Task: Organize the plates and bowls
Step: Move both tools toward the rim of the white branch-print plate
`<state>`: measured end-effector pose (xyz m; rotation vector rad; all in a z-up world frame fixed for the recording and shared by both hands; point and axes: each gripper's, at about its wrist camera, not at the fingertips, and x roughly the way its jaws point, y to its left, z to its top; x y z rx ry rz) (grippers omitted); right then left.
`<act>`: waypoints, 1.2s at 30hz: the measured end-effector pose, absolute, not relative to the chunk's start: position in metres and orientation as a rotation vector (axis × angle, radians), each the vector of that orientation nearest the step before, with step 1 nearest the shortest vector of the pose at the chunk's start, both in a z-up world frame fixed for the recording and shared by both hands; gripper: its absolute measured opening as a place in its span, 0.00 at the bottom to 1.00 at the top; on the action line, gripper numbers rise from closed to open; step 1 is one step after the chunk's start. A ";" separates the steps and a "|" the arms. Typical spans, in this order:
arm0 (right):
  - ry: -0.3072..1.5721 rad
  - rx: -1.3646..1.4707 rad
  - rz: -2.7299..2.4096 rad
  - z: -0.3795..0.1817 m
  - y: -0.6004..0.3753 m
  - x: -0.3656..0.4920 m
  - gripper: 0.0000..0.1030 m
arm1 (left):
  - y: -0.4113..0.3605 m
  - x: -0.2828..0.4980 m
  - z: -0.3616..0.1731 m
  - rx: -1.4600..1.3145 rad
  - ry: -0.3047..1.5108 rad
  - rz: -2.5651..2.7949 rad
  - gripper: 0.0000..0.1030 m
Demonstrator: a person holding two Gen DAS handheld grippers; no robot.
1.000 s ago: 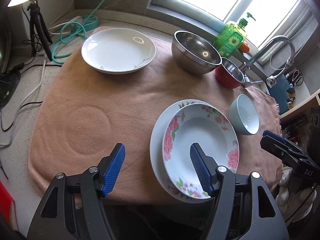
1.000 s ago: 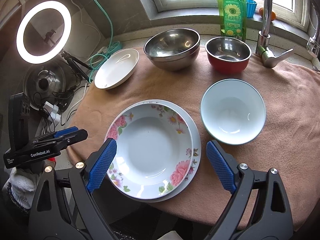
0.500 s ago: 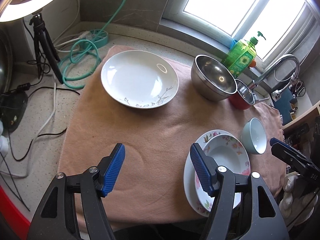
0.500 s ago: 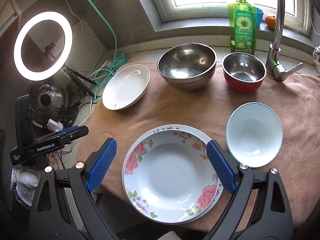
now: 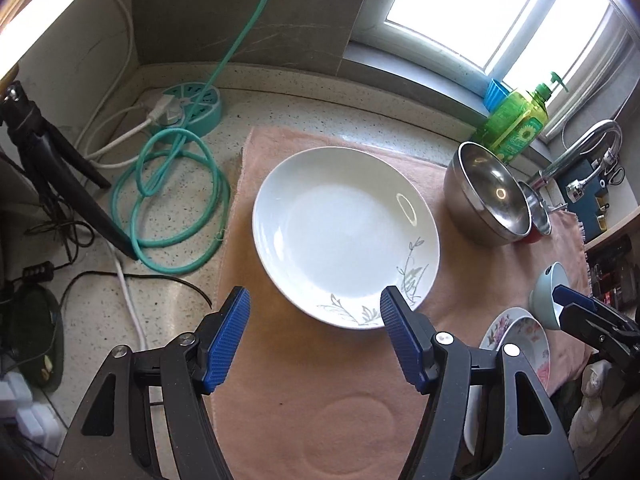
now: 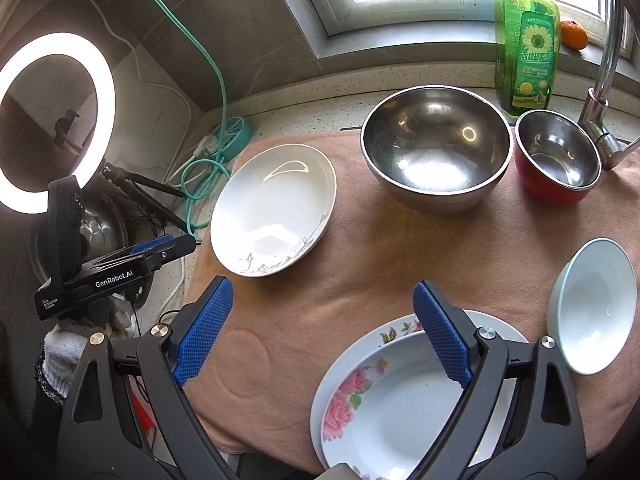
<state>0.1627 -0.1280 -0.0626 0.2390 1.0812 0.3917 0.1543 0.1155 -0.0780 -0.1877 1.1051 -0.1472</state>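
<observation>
Two grippers: jaws apart, empty.
Left gripper [image 5: 314, 338]: hung just short of white plate [image 5: 346, 236], near rim at blue pads.
Right gripper [image 6: 322, 334]: above pink towel [image 6: 360, 260], right pad over floral plate [image 6: 396, 408].

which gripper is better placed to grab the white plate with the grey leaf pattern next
Left. The left gripper is open right at the white plate's near rim; the right gripper sits over the floral plates.

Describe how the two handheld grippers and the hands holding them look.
Both the left gripper and the right gripper have black angular frames with silver screws and ribbed blue finger pads. The left one's side reads GenRobot.AI in white. A light knit glove covers the hand beneath it.
</observation>
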 end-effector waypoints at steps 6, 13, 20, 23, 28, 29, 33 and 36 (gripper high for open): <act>1.121 0.274 0.349 -0.080 -0.119 0.188 0.91 | 0.125 0.185 -0.093 -0.071 1.145 -0.155 0.65; 1.144 0.306 0.318 -0.088 -0.113 0.209 0.91 | 0.131 0.212 -0.107 -0.049 1.181 -0.184 0.65; 1.183 0.338 0.305 -0.101 -0.108 0.224 0.78 | 0.132 0.219 -0.109 -0.059 1.180 -0.228 0.65; 1.198 0.334 0.310 -0.107 -0.104 0.229 0.64 | 0.138 0.223 -0.110 -0.080 1.174 -0.221 0.64; 1.226 0.323 0.307 -0.117 -0.097 0.238 0.51 | 0.145 0.226 -0.114 -0.113 1.187 -0.232 0.47; 1.230 0.321 0.307 -0.118 -0.097 0.240 0.48 | 0.145 0.227 -0.114 -0.117 1.187 -0.234 0.44; 1.238 0.317 0.307 -0.123 -0.092 0.248 0.42 | 0.146 0.231 -0.116 -0.130 1.192 -0.241 0.41; 1.249 0.313 0.312 -0.127 -0.089 0.251 0.34 | 0.145 0.234 -0.120 -0.138 1.201 -0.248 0.32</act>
